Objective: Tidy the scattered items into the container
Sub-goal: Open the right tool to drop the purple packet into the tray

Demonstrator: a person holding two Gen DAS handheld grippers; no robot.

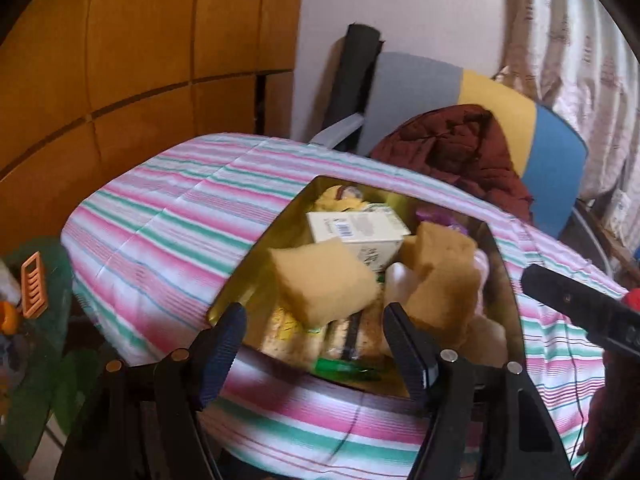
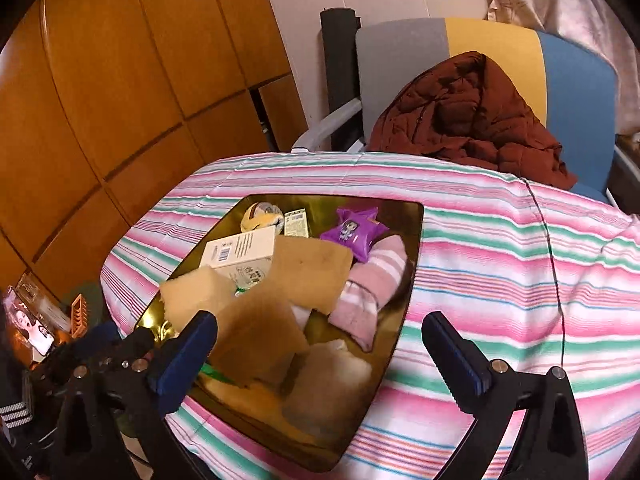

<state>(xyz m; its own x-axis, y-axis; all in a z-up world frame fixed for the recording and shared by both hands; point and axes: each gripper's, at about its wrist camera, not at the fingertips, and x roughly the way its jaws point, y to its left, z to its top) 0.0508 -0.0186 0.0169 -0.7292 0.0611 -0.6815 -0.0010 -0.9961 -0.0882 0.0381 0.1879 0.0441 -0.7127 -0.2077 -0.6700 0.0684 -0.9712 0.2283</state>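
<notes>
Wooden wardrobe (image 2: 120,92), tricolour chair (image 2: 500,64)

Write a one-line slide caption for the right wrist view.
Open right gripper above a gold tin packed with sponges, a white box and a purple packet.

Home room, lived-in. Wood-panel cabinets (image 2: 120,100) fill upper left. Striped cloth (image 2: 500,260) covers table, lower centre. Chair (image 2: 500,52) with grey/yellow/blue back upper right, maroon jacket (image 2: 460,112) dumped on it. Patterned curtain (image 1: 580,80) far right. Clutter on floor, lower left.
</notes>
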